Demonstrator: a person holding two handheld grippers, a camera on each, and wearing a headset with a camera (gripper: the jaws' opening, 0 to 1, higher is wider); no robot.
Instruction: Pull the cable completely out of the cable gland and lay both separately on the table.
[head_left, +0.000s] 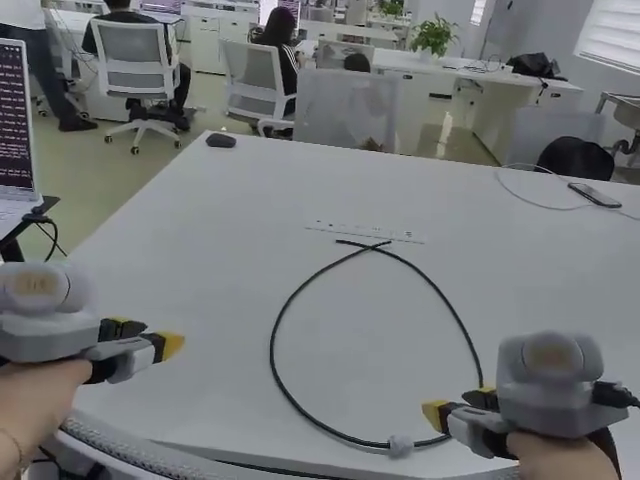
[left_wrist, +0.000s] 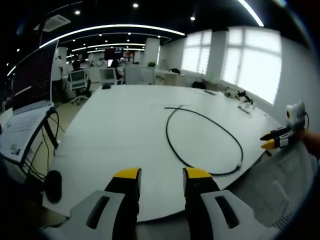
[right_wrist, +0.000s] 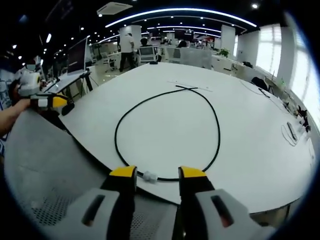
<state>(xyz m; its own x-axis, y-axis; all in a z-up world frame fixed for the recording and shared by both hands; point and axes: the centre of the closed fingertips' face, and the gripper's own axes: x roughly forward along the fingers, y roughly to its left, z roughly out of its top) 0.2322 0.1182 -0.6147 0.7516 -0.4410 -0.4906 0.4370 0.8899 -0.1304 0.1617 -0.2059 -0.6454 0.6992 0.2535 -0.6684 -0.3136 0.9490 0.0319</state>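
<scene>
A long black cable (head_left: 285, 300) lies in a wide loop on the white table (head_left: 200, 230), its two ends crossing at the far side. A small pale cable gland (head_left: 400, 445) sits on the cable at the near edge of the loop. My right gripper (head_left: 435, 413) hovers just right of the gland, open and empty; in the right gripper view the gland (right_wrist: 149, 176) lies just ahead between the jaws (right_wrist: 157, 172). My left gripper (head_left: 170, 345) is held open off the table's near-left edge, well away from the cable (left_wrist: 200, 117). The gland (left_wrist: 239, 165) lies far to its right.
A laptop (head_left: 15, 120) stands at the far left, a dark mouse (head_left: 220, 140) at the table's far edge, and a phone (head_left: 594, 195) with a thin white wire at the far right. A mesh chair back (head_left: 120, 440) is below the near edge. Office chairs and seated people are behind.
</scene>
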